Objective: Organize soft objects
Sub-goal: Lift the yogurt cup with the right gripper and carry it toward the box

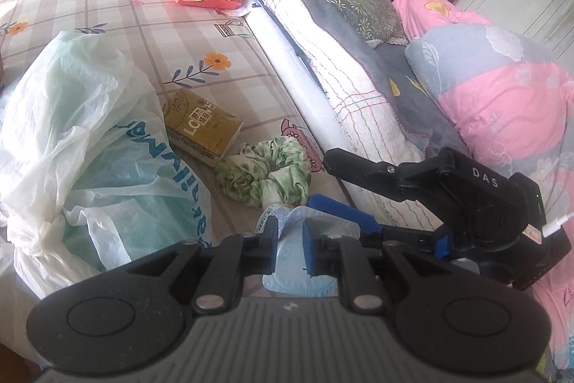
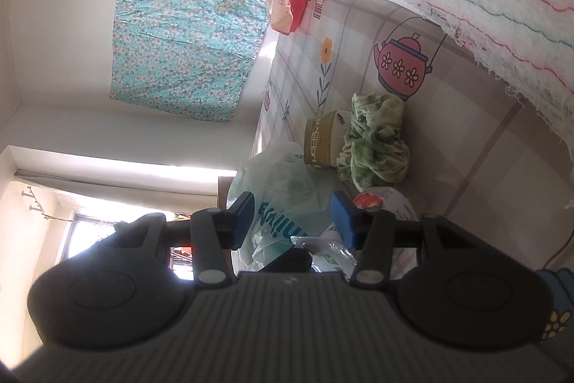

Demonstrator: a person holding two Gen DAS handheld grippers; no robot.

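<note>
The left hand-held gripper pinches a pale blue soft pack above the bed, probably for bagging, while the right hand-held gripper stands spread.

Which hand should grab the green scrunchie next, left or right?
Right, probably. The left gripper is shut on a light blue pouch, while the right gripper is open, holds nothing, and points toward the green scrunchie.
</note>
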